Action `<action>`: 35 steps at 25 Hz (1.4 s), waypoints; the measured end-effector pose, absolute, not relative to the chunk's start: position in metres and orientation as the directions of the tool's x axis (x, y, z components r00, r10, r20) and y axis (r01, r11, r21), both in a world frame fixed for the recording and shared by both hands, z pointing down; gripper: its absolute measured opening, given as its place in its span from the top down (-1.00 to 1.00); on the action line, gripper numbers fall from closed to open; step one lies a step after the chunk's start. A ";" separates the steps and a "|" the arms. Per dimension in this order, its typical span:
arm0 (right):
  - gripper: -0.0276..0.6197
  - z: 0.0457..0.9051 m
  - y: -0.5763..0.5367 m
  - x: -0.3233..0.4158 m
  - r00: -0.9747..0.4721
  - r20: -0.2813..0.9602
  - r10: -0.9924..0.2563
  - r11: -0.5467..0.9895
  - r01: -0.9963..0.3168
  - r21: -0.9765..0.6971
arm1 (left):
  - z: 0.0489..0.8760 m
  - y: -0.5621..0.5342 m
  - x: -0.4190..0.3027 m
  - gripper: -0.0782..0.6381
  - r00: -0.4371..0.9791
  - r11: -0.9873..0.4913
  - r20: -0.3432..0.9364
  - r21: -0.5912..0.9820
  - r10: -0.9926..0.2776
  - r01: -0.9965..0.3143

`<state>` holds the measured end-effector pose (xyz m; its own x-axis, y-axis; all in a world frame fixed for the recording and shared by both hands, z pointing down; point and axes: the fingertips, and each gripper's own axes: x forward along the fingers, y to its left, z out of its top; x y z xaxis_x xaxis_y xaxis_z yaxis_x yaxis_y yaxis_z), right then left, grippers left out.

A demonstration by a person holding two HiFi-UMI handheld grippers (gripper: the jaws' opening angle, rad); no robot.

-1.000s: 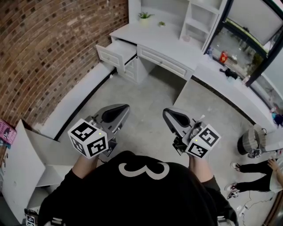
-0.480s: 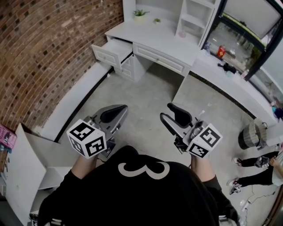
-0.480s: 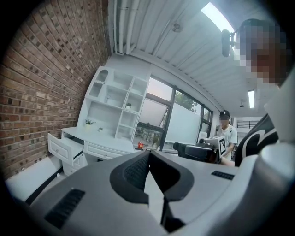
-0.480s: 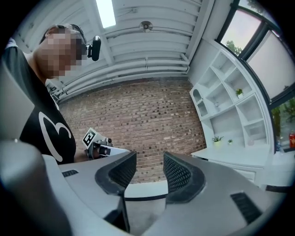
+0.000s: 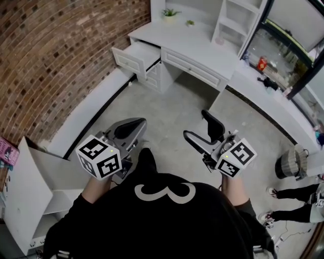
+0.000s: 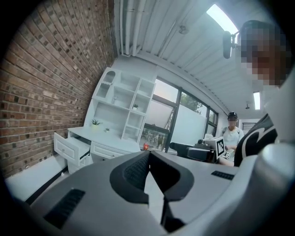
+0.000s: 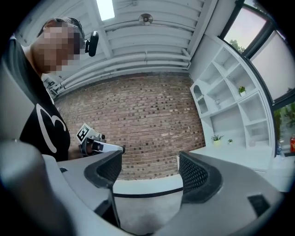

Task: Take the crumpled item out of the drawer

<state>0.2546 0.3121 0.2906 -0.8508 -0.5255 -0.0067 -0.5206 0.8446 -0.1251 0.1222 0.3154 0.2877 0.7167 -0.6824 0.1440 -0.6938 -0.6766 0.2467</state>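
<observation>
Brick, red-brown, fills the wall [image 5: 55, 55] on the left, with a low white ledge [image 5: 88, 114] running along its foot. At the far end we see a white desk [image 5: 197, 48] with shelves [image 5: 238, 20] above it and a small plant [image 5: 169, 12] on top. The drawer [image 5: 135, 54] at the desk's left end stands pulled out. It is well apart from both grippers, and its inside is too small for us to make out the crumpled item. Bare grey floor [image 5: 172, 101] lies between us and the desk. An open cardboard box [image 5: 30, 187] sits by the wall at lower left. A waste bin [image 5: 289, 163] and another person's legs [image 5: 298, 202] are off to the right.

The left gripper [image 5: 129, 129] hangs over the floor with its jaws pressed together. In the left gripper view [image 6: 148, 170] the ribbed pads meet with nothing caught in them. The right gripper [image 5: 195, 123] is held level with it, just beside. Its jaws are opening and already stand wide apart. In the right gripper view [image 7: 148, 170] we see only the brick wall and the ledge through the gap, and the pads touch nothing.
</observation>
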 end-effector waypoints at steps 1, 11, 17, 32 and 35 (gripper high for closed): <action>-0.25 0.292 0.306 0.251 -0.854 -0.002 -0.521 0.847 -0.517 -0.124 | 0.289 0.310 0.119 0.77 0.715 -0.675 0.143 0.248 -0.684 -0.695; -0.27 0.320 0.219 0.208 -0.864 0.055 -0.500 0.853 -0.502 -0.144 | 0.313 0.220 0.075 0.77 0.705 -0.650 0.153 0.292 -0.692 -0.702; -0.27 0.336 0.132 0.177 -0.858 0.090 -0.506 0.840 -0.514 -0.173 | 0.329 0.131 0.045 0.77 0.713 -0.634 0.174 0.349 -0.679 -0.690; -0.24 0.355 -0.096 0.064 -0.831 0.195 -0.521 0.814 -0.552 -0.179 | 0.364 -0.094 -0.072 0.77 0.697 -0.568 0.234 0.435 -0.678 -0.699; -0.24 0.360 -0.117 0.048 -0.829 0.209 -0.518 0.812 -0.554 -0.182 | 0.373 -0.115 -0.083 0.77 0.703 -0.564 0.240 0.452 -0.669 -0.691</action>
